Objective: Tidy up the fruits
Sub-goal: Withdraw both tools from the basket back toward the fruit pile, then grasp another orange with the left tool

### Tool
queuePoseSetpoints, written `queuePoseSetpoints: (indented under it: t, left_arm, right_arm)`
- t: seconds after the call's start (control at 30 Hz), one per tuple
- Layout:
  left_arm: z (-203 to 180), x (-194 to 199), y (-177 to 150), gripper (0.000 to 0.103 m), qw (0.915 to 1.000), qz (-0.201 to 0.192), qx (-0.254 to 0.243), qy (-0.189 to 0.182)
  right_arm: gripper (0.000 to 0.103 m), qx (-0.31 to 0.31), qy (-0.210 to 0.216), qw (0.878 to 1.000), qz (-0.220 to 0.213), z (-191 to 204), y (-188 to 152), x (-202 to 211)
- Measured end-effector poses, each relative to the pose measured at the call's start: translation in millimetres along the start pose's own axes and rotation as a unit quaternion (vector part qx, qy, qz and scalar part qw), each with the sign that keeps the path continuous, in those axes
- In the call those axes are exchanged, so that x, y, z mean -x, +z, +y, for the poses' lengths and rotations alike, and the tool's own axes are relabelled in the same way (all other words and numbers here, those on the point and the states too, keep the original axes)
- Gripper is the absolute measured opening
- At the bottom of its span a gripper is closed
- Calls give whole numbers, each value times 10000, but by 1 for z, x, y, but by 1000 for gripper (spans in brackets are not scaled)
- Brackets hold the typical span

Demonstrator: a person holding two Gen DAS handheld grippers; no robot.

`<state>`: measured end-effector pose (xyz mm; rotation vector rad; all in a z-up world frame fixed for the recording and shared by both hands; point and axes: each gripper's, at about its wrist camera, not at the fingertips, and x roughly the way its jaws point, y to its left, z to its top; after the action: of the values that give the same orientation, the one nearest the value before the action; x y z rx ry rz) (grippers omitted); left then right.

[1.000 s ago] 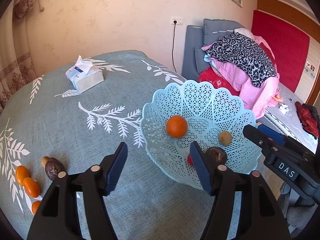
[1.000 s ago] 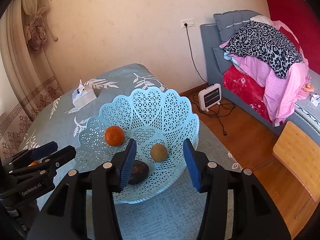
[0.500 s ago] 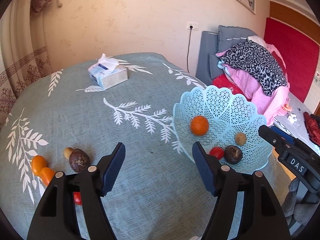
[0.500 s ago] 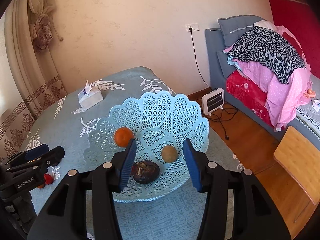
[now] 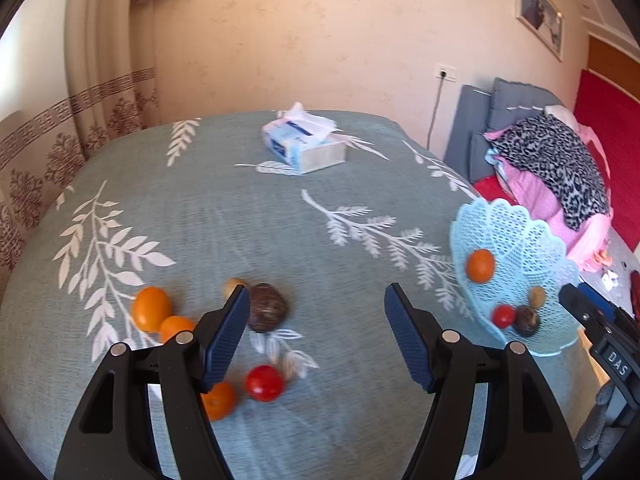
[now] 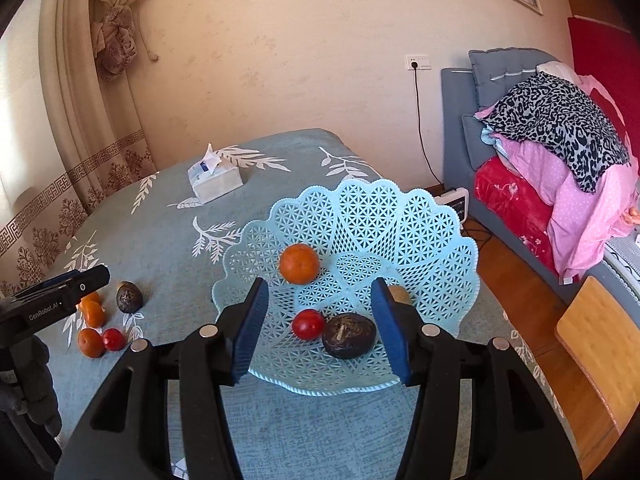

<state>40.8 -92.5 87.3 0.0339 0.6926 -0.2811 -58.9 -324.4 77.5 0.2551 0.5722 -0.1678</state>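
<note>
A light blue lattice basket holds an orange, a red fruit, a dark brown fruit and a small tan fruit. Loose fruits lie on the table: a dark brown fruit, a red one, oranges and a small tan one. My left gripper is open and empty above the loose fruits. My right gripper is open and empty in front of the basket.
A tissue box stands at the far side of the teal leaf-print tablecloth. A bed with piled clothes is to the right, a wooden chair at lower right, curtains at left.
My left gripper has swung left, away from the basket and toward the loose fruits. My right gripper has drawn back a little from the basket. Both stay open.
</note>
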Motion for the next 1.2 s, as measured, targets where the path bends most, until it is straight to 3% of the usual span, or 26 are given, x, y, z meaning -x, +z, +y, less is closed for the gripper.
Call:
queuePoseSetpoints:
  t: [0.5, 0.8, 1.2]
  left_arm:
    - [98, -18, 12, 69, 9912, 160, 959, 900]
    - [134, -47, 8, 69, 9820, 644, 1391, 1102]
    - [148, -73, -9, 69, 9745, 964, 1654, 1168]
  right_arm:
    - [55, 270, 208, 9992, 210, 31, -6, -12]
    - [55, 367, 266, 9985, 294, 42, -8, -17]
    - [55, 464, 329, 9977, 382, 53, -11, -22]
